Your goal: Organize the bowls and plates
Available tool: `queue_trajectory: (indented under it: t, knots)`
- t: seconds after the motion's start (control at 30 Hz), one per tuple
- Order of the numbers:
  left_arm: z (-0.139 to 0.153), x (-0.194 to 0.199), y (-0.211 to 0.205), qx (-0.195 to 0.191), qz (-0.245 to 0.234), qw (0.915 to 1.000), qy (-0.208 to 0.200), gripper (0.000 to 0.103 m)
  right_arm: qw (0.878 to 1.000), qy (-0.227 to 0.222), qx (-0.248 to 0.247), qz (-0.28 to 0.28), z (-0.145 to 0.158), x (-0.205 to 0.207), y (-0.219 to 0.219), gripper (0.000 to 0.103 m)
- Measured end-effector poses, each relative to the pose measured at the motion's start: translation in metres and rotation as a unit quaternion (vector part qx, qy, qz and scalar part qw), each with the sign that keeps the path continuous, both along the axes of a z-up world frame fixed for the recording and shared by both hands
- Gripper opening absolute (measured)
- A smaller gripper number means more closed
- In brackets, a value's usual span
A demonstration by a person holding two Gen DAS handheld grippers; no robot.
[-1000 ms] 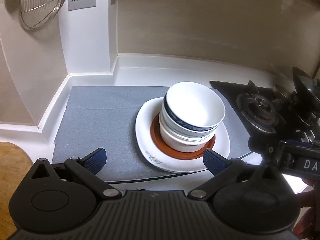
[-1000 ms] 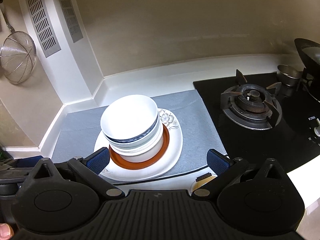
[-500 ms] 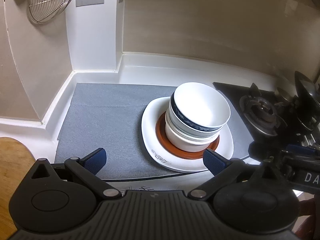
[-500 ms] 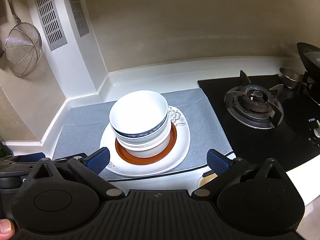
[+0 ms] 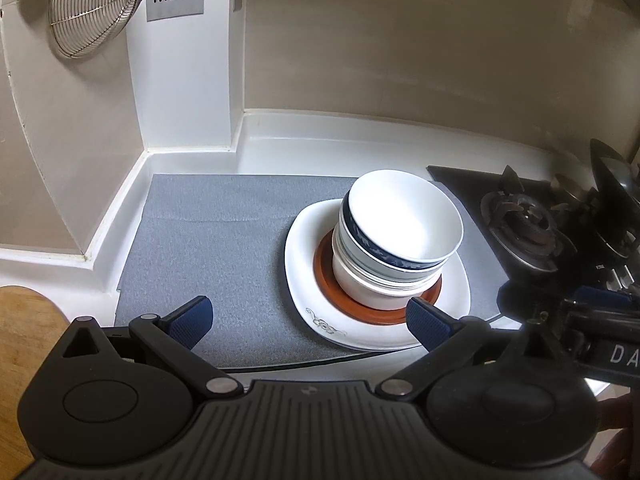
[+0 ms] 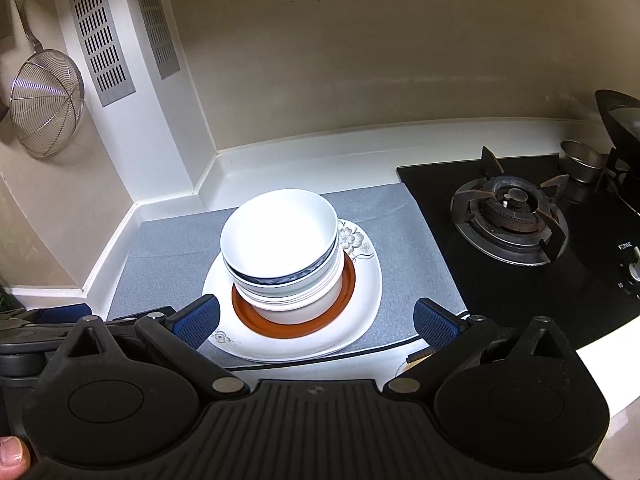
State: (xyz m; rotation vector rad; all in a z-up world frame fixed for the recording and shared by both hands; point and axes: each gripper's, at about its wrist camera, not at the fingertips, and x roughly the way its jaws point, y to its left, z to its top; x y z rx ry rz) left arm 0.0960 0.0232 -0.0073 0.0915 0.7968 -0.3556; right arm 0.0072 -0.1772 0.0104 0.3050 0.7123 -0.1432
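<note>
Left wrist view. My left hand-held gripper [image 5: 308,322] stands wide, empty, its blue pads hanging just short of the near rim of the white plate [image 5: 304,256]. I take the white plate as landmark. It lies on the grey mat [image 5: 216,232], toward the mat's right end. On it sits a brown plate [image 5: 326,280], and on that a stack of bowls [image 5: 384,256]: a plain white bowl at the bottom, a blue-rimmed bowl above, a white one on top. The top bowls lean slightly toward the gas hob [image 5: 524,224], which is right of the plate. A wire strainer [image 5: 92,8] hangs on the wall, far left of the plate and above it.

Right wrist view. My right hand-held gripper [image 6: 316,326] is likewise wide and holds nothing, hovering at the plate's near edge, with the stack between its pads in the frame. The left unit's body shows low, to the left of the plate.

Step in hand, as I judge it: the dishes appear gathered into one nested pile, and both units stand clear of it. If the pile is to be shifted, the next move calls for gripping the white plate at opposite rims and lifting level, since the leaning bowls could slide.
</note>
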Motion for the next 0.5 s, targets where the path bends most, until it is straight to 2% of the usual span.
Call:
queue_trajectory:
  t: [0.5]
  knots:
    - [0.0002, 0.0036, 0.0003, 0.001, 0.000, 1.0000, -0.001, 0.103, 1.000, 0.004, 0.006, -0.001, -0.0017, 0.0055, 0.0013, 0.103]
